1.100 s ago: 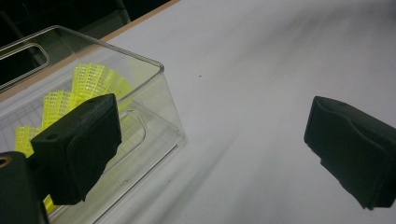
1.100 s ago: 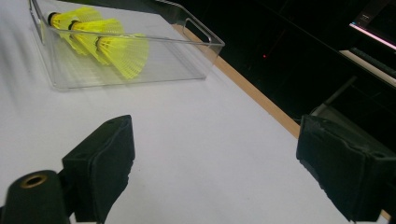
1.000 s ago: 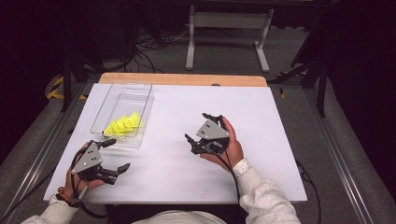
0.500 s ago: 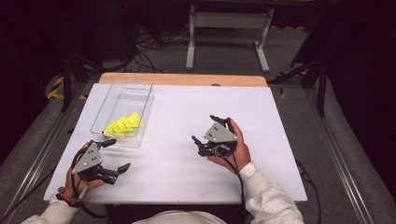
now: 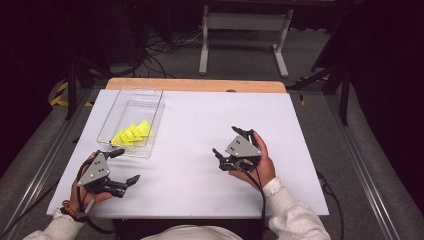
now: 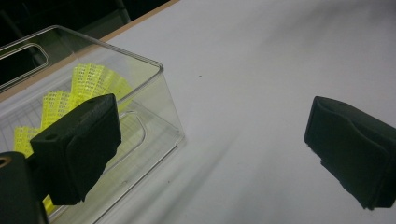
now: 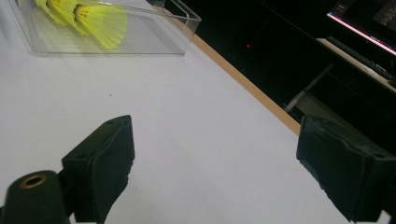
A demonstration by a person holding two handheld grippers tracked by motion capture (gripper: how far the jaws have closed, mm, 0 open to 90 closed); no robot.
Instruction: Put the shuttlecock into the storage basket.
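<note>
Holding both grippers wide open and empty, I kept my left gripper point(image 5: 122, 167) just beside the near end of the clear tray point(image 5: 116, 119), yellow shuttlecocks point(image 5: 131, 133) lying inside; my right gripper point(image 5: 232, 142) hovered well apart over the white table point(image 5: 200, 125).

Shuttlecocks point(image 5: 132, 133) lie in tray point(image 5: 150, 150), seemingly stacked, table's point(image 5: 200, 190) left.

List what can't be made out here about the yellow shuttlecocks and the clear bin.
- Shuttlecocks: in the high view too small and overlapped to count.
- Left gripper view: the near jaw of the left tongs covers part of the shuttlecocks.
- Right gripper view: the top edge cuts off the clear bin and the shuttlecocks; their cork ends are out of frame.
</note>
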